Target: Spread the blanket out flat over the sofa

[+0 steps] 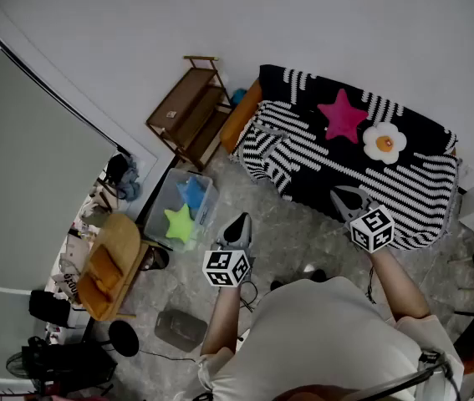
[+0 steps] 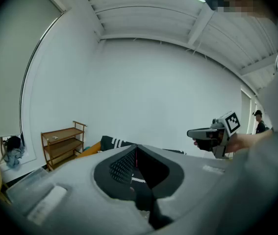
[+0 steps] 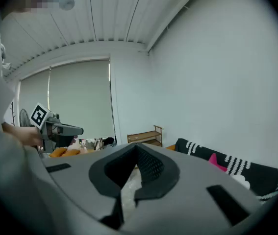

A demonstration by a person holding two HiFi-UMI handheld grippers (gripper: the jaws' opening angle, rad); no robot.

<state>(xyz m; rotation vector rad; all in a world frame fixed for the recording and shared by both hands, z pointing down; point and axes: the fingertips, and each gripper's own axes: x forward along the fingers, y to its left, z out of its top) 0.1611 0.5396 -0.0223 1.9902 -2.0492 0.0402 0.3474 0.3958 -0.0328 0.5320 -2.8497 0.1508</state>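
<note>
We start with the sofa, which stands ahead of both pairs of jaws. Its long axis runs across our line of reach, from far-left to near-right in the head view. Only an orange end of it shows bare, on the left.

The blanket, black with white stripes, lies over nearly all of the sofa and follows the same long axis. Its front edge hangs toward the floor on our side. We judge it largely spread, with the orange end perhaps left to cover.

The right gripper is the nearer one. In the head view its tips sit at the blanket's hanging front edge, though we cannot tell whether they touch it. In its own view the blanket lies off to the right of the jaws, not between them. Its jaws are pressed together and hold nothing.

The left gripper hangs over bare floor, well apart from the blanket. The blanket's left end lies straight beyond its tips. Its jaws are fully closed and empty too.

A pink star cushion and a flower cushion rest on the blanket, beyond the right jaws. We judge any pull on that side would disturb them.
</note>
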